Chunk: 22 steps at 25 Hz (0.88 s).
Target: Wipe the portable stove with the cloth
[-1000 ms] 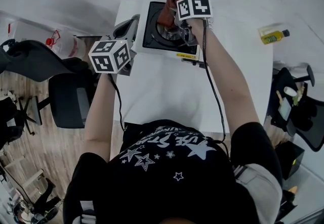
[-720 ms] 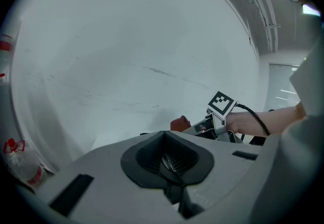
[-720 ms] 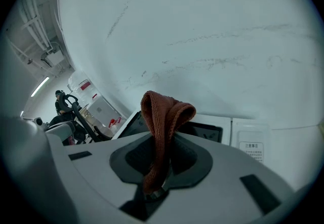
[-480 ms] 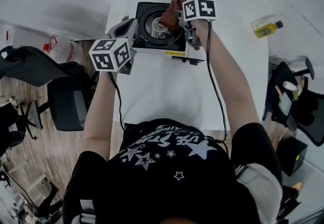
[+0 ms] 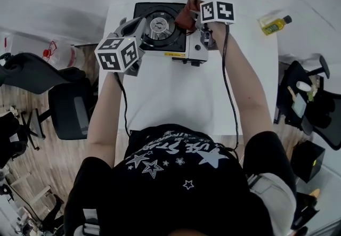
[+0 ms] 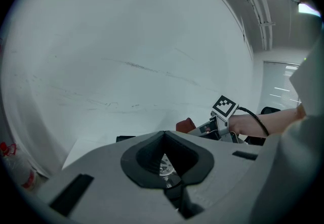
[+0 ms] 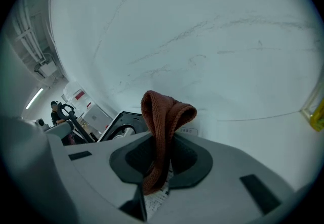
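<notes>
Currently, right gripper (image 7: 154,182) clamps the folded brown cloth (image 7: 164,117) over the portable stove's (image 5: 176,55) right rear. Left gripper (image 5: 133,27): 2 jaws together, empty, at the stove's left edge, overlapping it in head view. Yellow oil bottle (image 5: 274,24) stands well right on the white table (image 5: 176,96).

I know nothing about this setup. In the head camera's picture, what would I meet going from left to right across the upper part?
A clear plastic bottle → left gripper → stove burner → reddish-brown cloth → right gripper → yellow oil bottle.
</notes>
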### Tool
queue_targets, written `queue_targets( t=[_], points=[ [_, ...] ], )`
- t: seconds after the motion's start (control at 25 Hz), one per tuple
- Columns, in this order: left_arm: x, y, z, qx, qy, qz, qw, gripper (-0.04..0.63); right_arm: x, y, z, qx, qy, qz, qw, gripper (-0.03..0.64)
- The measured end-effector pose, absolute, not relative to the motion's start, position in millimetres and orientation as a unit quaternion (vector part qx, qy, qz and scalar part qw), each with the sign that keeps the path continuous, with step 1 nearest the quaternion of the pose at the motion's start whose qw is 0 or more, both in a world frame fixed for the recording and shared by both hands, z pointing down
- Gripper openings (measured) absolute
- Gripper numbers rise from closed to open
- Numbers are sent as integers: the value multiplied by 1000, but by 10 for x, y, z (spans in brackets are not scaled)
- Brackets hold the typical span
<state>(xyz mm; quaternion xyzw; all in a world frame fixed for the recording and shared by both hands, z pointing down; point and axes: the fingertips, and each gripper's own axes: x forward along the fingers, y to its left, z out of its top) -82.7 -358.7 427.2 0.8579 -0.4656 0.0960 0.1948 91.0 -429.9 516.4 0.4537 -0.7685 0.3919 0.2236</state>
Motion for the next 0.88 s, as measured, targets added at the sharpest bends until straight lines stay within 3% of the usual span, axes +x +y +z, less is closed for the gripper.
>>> queue_targets(
  t=[0.88],
  points=[
    [-229, -3471, 4330, 863, -453, 99, 200, 8, 1856, -4022, 5213, 482, -746, 418, 190, 67]
  ],
)
